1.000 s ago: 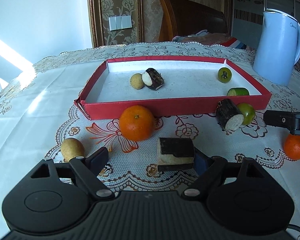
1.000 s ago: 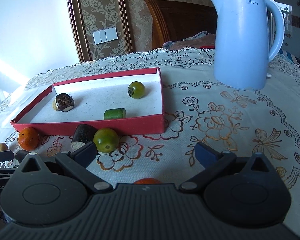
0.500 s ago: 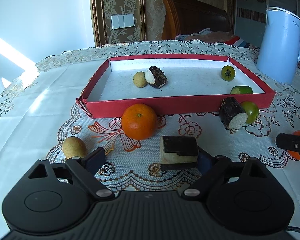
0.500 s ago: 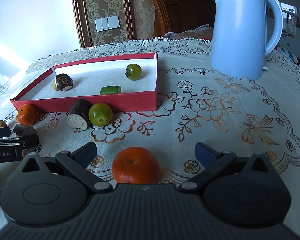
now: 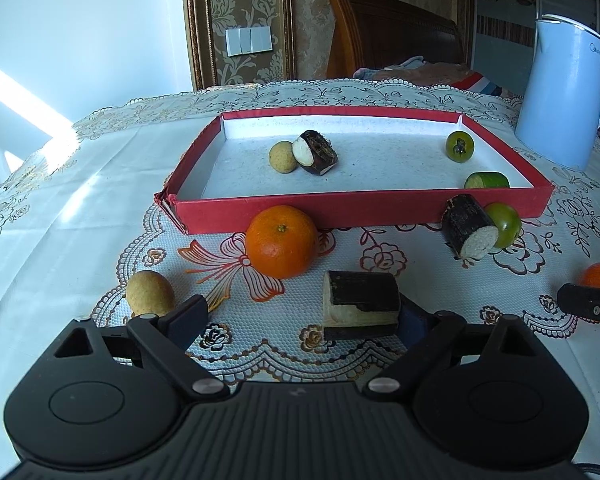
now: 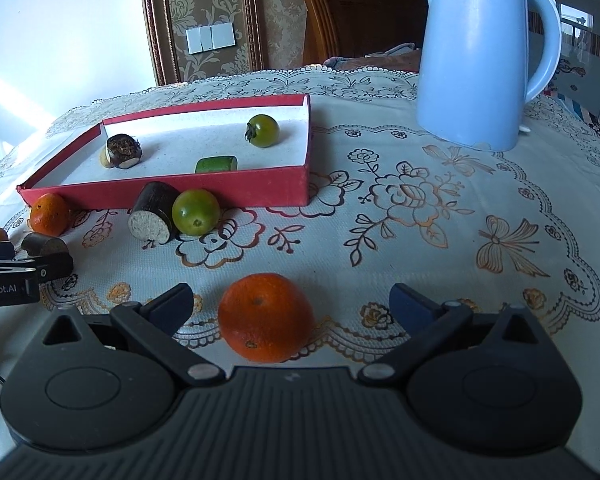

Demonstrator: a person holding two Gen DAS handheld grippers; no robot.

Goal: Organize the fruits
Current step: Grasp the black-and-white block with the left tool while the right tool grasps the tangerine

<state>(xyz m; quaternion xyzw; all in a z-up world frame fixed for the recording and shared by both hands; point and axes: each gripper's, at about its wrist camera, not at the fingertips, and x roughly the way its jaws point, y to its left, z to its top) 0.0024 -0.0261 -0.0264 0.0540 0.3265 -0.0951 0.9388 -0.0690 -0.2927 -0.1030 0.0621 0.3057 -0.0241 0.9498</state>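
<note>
left claw [image 5: 300, 312]: jaws wide and opening a bit more; the dark-skinned cane chunk [image 5: 360, 304] lies on the lace between them, right up against the right finger [image 5: 412, 316], clear of the left one, so nothing is gripped

small tan fruit [image 5: 150, 293]: on the cloth just outside that claw's left finger

big orange [image 5: 281, 241]: in front of the red tray [image 5: 380, 210], touching or nearly touching its near wall

tray, left part: a second small tan fruit [image 5: 282, 156] and a cane piece [image 5: 315, 153] side by side, touching

tray, right part: a green tomato [image 5: 459, 147] toward the back, a green cut piece [image 5: 487, 180] at the near wall

outside the tray's near right end: another cane chunk [image 5: 468, 226] with a green tomato [image 5: 505, 224] leaning on it, both on the bench

right claw [image 6: 290, 310]: jaws spread wide, a smaller orange [image 6: 265, 317] sits on the cloth between them, neither finger touches it, there's a gap on both sides

kettle [image 6: 480, 56]: pale blue, upright at the back right of the bench, well apart from the tray

bench [image 6: 420, 248]: covered in a white lace cloth with gold flowers and bows
</note>
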